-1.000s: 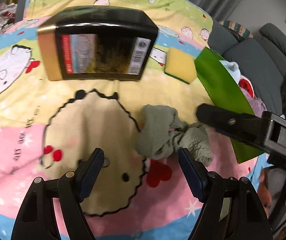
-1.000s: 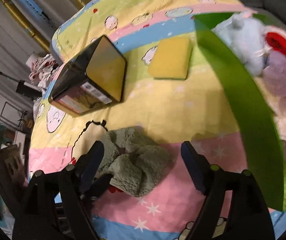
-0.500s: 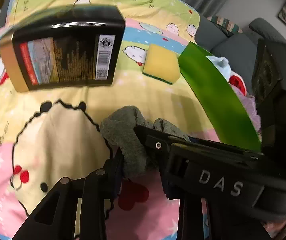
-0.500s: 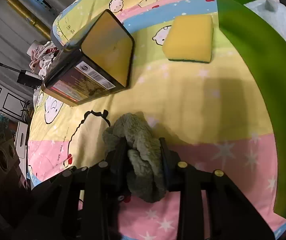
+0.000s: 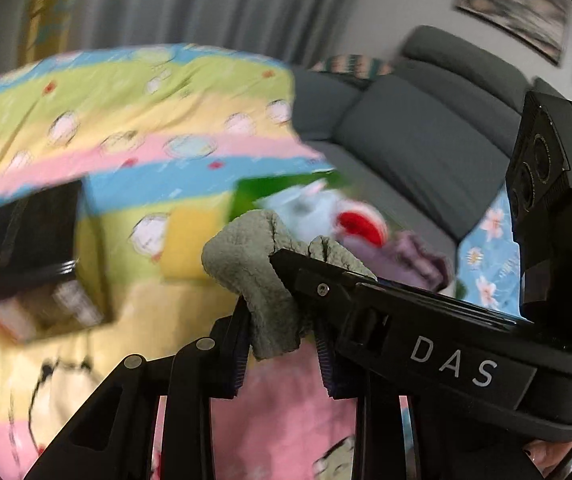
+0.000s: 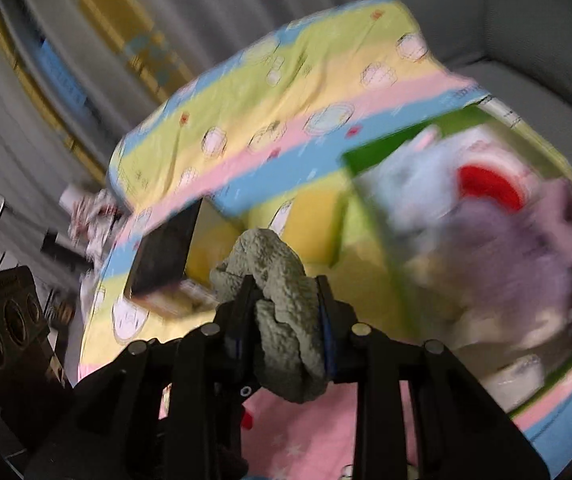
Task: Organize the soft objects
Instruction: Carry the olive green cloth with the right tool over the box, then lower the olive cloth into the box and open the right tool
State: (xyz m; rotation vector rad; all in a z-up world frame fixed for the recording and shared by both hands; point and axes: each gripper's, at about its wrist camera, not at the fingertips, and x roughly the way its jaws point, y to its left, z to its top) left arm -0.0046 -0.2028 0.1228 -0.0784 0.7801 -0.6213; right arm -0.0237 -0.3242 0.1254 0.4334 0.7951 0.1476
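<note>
The left gripper (image 5: 282,332) is built of matte black plastic links, joined by round silver pivot pins, and its pads are ribbed in dark blue. The right gripper (image 6: 286,320) is made the same way: black angular arms, silver pins, blue-edged pads. Seen from the left wrist, its long black finger is fastened by a small screw, and the white letters "DAS" are printed on its body. A black camera block with round lenses and a green light is mounted behind.
</note>
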